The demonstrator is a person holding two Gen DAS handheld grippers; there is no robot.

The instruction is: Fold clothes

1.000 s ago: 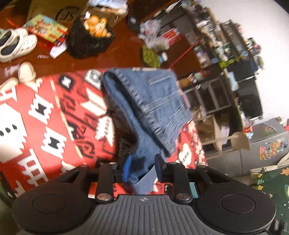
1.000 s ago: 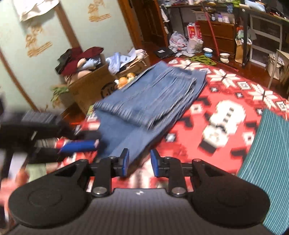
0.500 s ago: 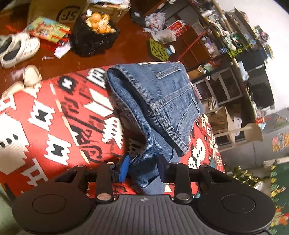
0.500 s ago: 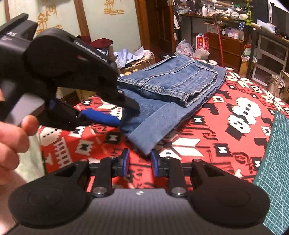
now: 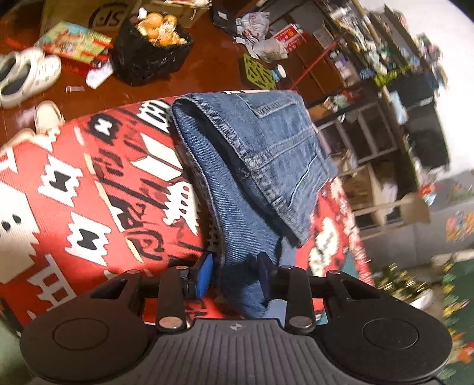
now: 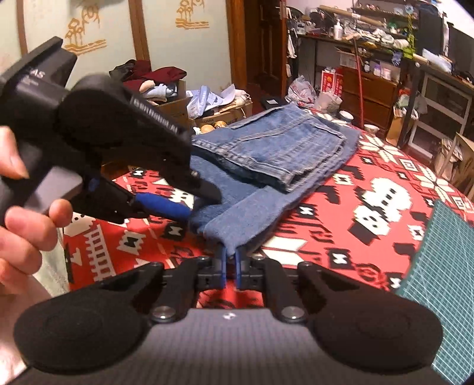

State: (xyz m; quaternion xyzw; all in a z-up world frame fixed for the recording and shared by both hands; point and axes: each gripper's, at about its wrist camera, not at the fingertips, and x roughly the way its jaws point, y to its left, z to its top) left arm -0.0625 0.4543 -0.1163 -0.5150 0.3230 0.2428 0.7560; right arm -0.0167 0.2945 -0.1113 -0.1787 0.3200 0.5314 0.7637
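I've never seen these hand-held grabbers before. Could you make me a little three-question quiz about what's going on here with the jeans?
1. True or false: the right gripper is pinching the jeans.
2. The jeans lie on: A) a plain white sheet, B) a red patterned cloth, C) bare floor.
3. What fills the black basket on the floor?

Key: 1. True, on the near hem corner. 2. B. 3. Orange fruit.
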